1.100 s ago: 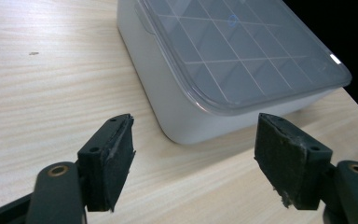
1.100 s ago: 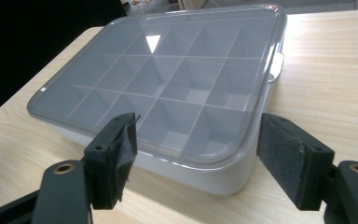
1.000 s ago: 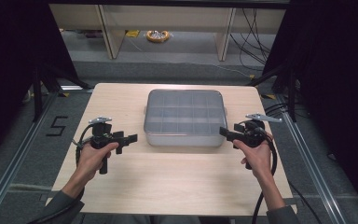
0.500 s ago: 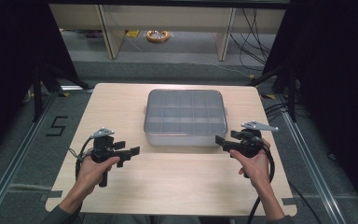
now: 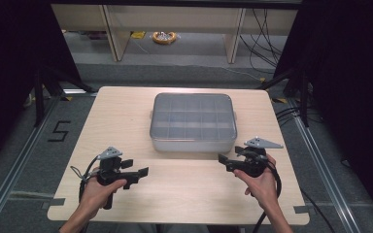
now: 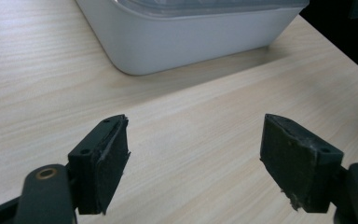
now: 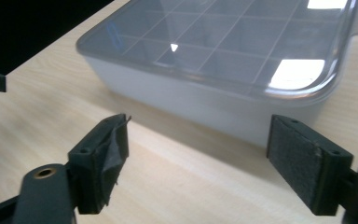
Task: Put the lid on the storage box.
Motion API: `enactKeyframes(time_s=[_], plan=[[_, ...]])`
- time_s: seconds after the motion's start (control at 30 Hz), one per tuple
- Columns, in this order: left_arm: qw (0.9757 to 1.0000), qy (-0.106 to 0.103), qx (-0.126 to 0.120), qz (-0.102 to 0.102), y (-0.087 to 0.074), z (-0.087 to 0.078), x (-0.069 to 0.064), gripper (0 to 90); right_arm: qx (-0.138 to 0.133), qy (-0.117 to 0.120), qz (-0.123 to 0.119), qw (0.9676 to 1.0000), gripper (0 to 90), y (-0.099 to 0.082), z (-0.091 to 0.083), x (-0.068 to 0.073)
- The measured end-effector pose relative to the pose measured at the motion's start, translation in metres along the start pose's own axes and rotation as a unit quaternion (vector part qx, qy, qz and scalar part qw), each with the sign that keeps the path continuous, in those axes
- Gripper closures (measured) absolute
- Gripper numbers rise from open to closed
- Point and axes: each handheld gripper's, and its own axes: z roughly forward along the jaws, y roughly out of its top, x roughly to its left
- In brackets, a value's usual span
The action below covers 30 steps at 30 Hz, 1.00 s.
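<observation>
A pale grey compartment box (image 5: pixel 193 122) with a clear lid lies shut in the middle of the wooden table (image 5: pixel 126 116). My left gripper (image 5: pixel 141 174) hovers at the front left, jaws open and pointing right, nothing between them. In the left gripper view the gripper (image 6: pixel 193 161) is wide open, with the box's near wall (image 6: pixel 186 37) ahead. My right gripper (image 5: pixel 222 161) is at the front right, just in front of the box's right corner, open and pointing left. The right gripper view has the gripper (image 7: pixel 196 161) open, facing the box (image 7: pixel 223 60) and its divided lid.
The table's front edge (image 5: pixel 175 221) runs close under both hands. Metal rails (image 5: pixel 9 170) run along the floor on either side. A shelf frame and a yellow item (image 5: pixel 164 37) stand on the floor beyond the table.
Both grippers have drawn back from beside the box towards the table's front edge, and their tips have swung inwards towards each other. The box has not moved.
</observation>
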Motion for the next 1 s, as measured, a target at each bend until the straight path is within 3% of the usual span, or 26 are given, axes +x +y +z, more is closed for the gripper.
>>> enactKeyframes(time_s=[0.1, 0.17, 0.2, 0.3, 0.33, 0.37, 0.4, 0.43, 0.47, 0.57, 0.63, 0.67, 0.7, 0.73, 0.77, 0.9, 0.93, 0.97, 1.0], plan=[[0.9998, 0.01, 0.007, 0.015, -0.008, -0.004, 0.0, 22.4, 0.006, 0.004, -0.001, 1.0, 20.0, -0.008, 0.0, 0.003], [0.9998, 0.015, 0.005, 0.013, -0.014, -0.004, -0.002, 22.3, 0.006, 0.009, -0.018, 0.9998, 19.7, -0.014, 0.002, 0.002], [0.9997, 0.016, 0.007, 0.016, -0.017, -0.005, -0.003, 22.2, 0.007, 0.009, -0.015, 0.9998, 19.5, -0.017, 0.002, 0.004], [0.9986, 0.03, 0.017, 0.041, -0.023, -0.008, -0.004, 22.1, 0.014, 0.016, -0.02, 0.9996, 19.3, -0.024, 0.002, 0.006], [0.9981, 0.035, 0.017, 0.047, -0.025, -0.009, -0.005, 22.1, 0.016, 0.015, -0.002, 0.9998, 19.4, -0.027, 0.002, 0.01], [0.9983, 0.034, 0.015, 0.045, -0.026, -0.01, -0.007, 22.1, 0.025, 0.014, 0.003, 0.9996, 19.2, -0.028, 0.001, 0.012], [0.9986, 0.031, 0.009, 0.043, -0.028, -0.01, -0.008, 22.0, 0.017, 0.016, -0.023, 0.9995, 18.9, -0.03, 0.002, 0.009], [0.9985, 0.033, 0.011, 0.042, -0.03, -0.011, -0.009, 21.8, 0.016, 0.018, -0.025, 0.9994, 18.1, -0.032, 0.001, 0.009], [0.9984, 0.033, 0.014, 0.044, -0.032, -0.012, -0.01, 21.4, 0.022, 0.022, -0.004, 0.9995, 17.3, -0.034, 0.001, 0.013], [0.9968, 0.041, 0.019, 0.065, -0.038, -0.016, -0.011, 21.1, 0.02, 0.028, -0.029, 0.999, 16.0, -0.039, 0.0, 0.011], [0.9972, 0.043, 0.011, 0.06, -0.042, -0.016, -0.014, 20.5, 0.018, 0.025, -0.042, 0.9986, 16.0, -0.042, -0.001, 0.012], [0.9964, 0.044, 0.018, 0.07, -0.044, -0.018, -0.014, 20.1, 0.026, 0.031, -0.014, 0.9991, 16.0, -0.044, -0.003, 0.017], [0.9969, 0.044, 0.011, 0.063, -0.046, -0.017, -0.015, 20.0, 0.02, 0.029, -0.034, 0.9988, 16.0, -0.045, -0.004, 0.015], [0.9963, 0.047, 0.014, 0.071, -0.048, -0.018, -0.015, 19.8, 0.022, 0.029, -0.04, 0.9985, 15.9, -0.047, -0.004, 0.014], [0.9956, 0.051, 0.016, 0.076, -0.051, -0.018, -0.016, 19.8, 0.021, 0.029, -0.026, 0.999, 16.0, -0.049, -0.006, 0.018], [0.995, 0.053, 0.022, 0.081, -0.056, -0.019, -0.018, 19.0, 0.023, 0.028, -0.053, 0.9979, 16.3, -0.055, -0.01, 0.019], [0.9957, 0.051, 0.013, 0.076, -0.057, -0.019, -0.019, 18.9, 0.029, 0.03, -0.04, 0.9983, 16.2, -0.057, -0.012, 0.023], [0.9945, 0.055, 0.021, 0.087, -0.058, -0.021, -0.019, 18.3, 0.028, 0.031, -0.052, 0.9978, 16.2, -0.059, -0.012, 0.021], [0.9952, 0.051, 0.014, 0.083, -0.06, -0.02, -0.021, 18.0, 0.029, 0.032, -0.037, 0.9984, 16.2, -0.062, -0.014, 0.025]])
